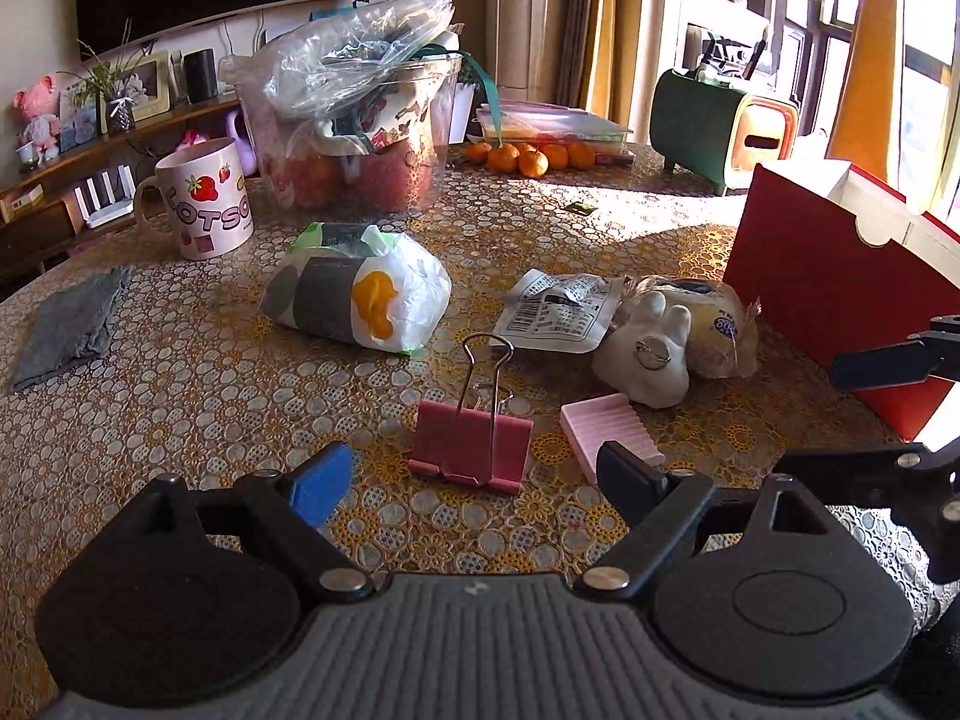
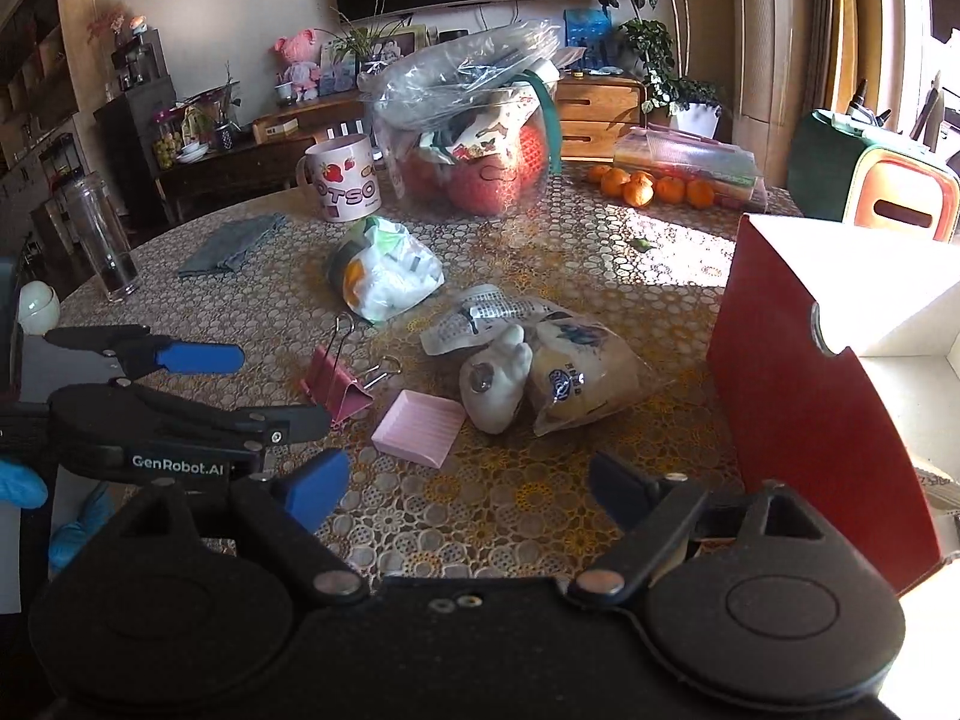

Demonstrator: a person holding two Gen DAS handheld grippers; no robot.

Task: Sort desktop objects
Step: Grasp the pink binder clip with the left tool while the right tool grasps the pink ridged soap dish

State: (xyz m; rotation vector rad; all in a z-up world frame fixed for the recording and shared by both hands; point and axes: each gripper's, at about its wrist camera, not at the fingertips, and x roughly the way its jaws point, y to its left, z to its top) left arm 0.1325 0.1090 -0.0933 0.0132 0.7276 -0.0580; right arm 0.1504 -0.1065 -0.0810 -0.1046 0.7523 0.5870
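Clip [image 1: 471,441], pink tray [image 1: 612,429], snack packets [image 1: 555,312] all lie loose on my tabletop [image 1: 180,396], red box [image 1: 840,300] seemingly unfilled, both tongs, left [image 1: 474,483] and right [image 2: 468,489], open and empty.

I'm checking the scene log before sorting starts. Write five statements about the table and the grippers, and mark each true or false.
1. The pink binder clip lies on the table in front of the left gripper. True.
2. The left gripper is shut on the binder clip. False: its jaws stand wide open, and the clip is untouched.
3. The pink ridged block lies beside the white plush toy. True.
4. The strawberry mug lies tipped over. False: it stands upright.
5. The right gripper holds the red box. False: it is open and holds nothing; the box stands to its right.
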